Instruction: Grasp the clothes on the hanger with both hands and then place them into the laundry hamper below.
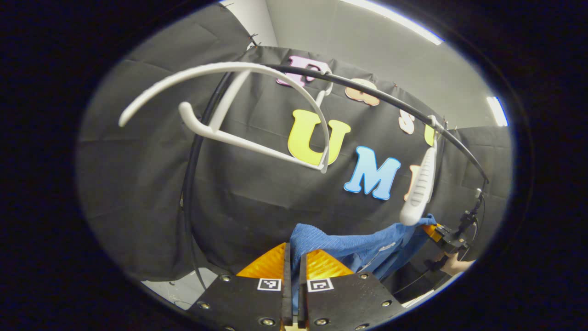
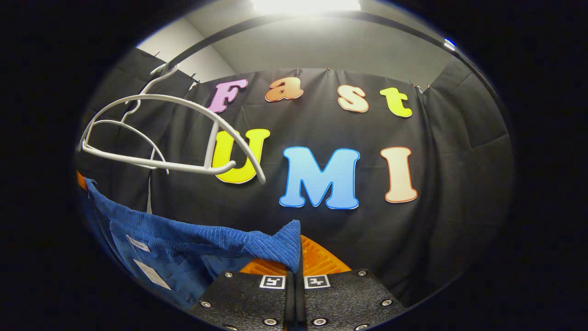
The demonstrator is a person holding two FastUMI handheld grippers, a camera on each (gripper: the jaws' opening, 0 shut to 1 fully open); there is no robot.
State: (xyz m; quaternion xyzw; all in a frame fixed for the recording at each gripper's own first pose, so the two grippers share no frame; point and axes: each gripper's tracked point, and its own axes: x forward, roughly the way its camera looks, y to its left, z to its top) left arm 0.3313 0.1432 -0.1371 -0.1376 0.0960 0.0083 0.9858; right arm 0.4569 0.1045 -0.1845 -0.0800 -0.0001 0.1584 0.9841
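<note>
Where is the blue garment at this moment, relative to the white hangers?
The blue garment is off the white hangers, stretched below them between both grippers: the left gripper pinches one end, the right gripper the other.

A recording booth: black cloth wall, hangers on a rail.

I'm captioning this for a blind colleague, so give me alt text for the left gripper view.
The left gripper is shut on a corner of a blue garment that stretches away to the right gripper, held by a hand. Above, two bare white hangers hang from a black rail before a black cloth wall.
</note>
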